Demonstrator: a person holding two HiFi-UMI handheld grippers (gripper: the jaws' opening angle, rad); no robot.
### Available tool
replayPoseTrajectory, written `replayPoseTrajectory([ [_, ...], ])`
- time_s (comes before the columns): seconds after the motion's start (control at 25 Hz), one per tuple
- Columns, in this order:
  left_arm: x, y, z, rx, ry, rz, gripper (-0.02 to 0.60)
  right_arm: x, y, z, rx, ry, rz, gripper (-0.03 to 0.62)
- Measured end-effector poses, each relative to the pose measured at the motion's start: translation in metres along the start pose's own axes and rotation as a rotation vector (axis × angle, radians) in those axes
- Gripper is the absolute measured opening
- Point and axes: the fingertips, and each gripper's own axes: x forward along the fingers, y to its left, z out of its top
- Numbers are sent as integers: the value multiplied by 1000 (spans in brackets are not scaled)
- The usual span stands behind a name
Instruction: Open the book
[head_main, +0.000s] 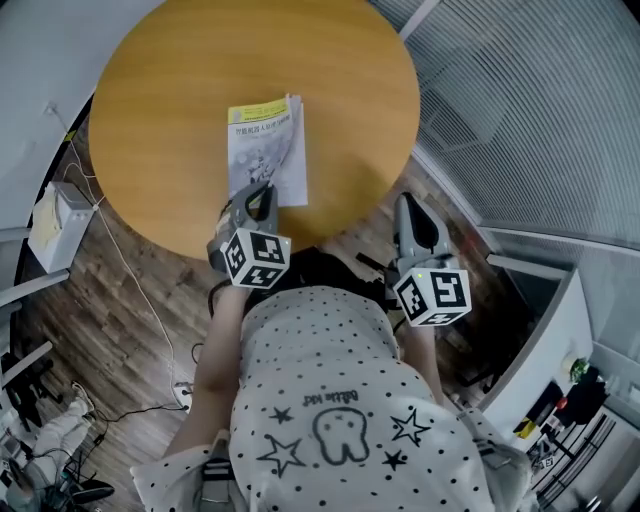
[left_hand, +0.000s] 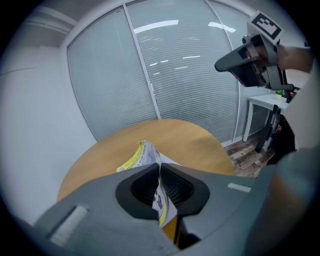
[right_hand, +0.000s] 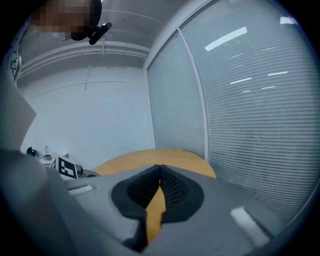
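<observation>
While left tongs (left_hand: 159, 167) clamp the book (head_main: 265, 150), right tongs (right_hand: 160, 169) hang beside the table (head_main: 180, 90).

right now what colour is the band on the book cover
Yellow, across the top of the book; clearest in head view.

honey-brown wood-grain table (head_main: 180, 80); on it a grey-white book (head_main: 265, 150), yellow top band; beside the table, white shirt (head_main: 340, 350) with black dots, stars.

Round wooden table (head_main: 170, 80) bearing a book (head_main: 266, 150), yellow-banded cover up, near its front edge; left gripper (head_main: 256, 192) meets the book's near edge; right gripper (head_main: 407, 204) sits beside the table's rim, apart from the book
</observation>
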Motion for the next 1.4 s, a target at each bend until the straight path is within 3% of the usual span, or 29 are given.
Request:
replayPoseTrajectory([
  [0.56,-32,42,-14,-90,-32,108,26,7,19,6,-11,-41,36,3],
  [1.4,-56,74,-31,-264,-57,179,26,20,31,8,-25,-38,63,3],
])
